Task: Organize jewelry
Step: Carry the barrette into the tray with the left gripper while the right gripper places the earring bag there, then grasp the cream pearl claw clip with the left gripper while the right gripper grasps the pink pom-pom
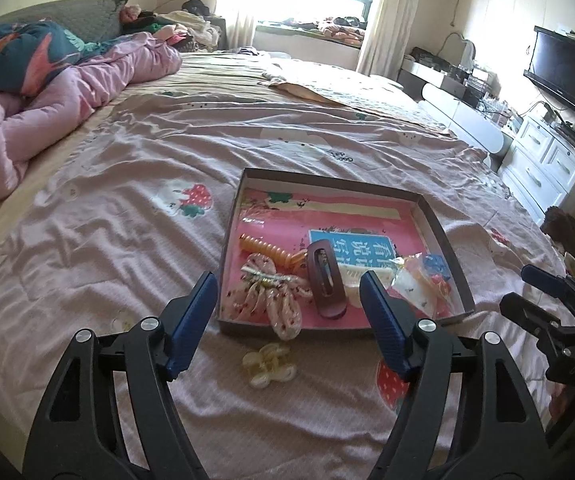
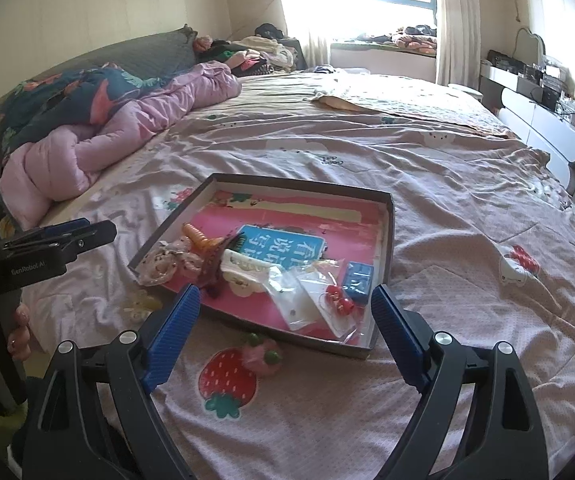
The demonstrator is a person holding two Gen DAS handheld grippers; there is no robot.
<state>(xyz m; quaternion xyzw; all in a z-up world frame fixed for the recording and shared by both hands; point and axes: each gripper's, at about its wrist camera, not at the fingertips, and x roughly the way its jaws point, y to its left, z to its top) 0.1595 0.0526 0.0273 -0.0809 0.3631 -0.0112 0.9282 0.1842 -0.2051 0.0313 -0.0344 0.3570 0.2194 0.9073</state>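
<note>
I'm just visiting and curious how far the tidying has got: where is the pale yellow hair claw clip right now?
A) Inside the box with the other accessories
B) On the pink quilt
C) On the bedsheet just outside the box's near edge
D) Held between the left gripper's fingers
C: the pale yellow hair claw clip lies on the bedsheet just outside the box, below the open left gripper.

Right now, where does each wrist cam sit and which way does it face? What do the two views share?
Left wrist: above the bed's near edge, facing the tray and window; own open left gripper shows, right gripper at the right edge.
Right wrist: right of it, same heading; own open right gripper shows, left gripper and hand at left.
Shared: tray, brown hair clip, yellow claw clip.
</note>
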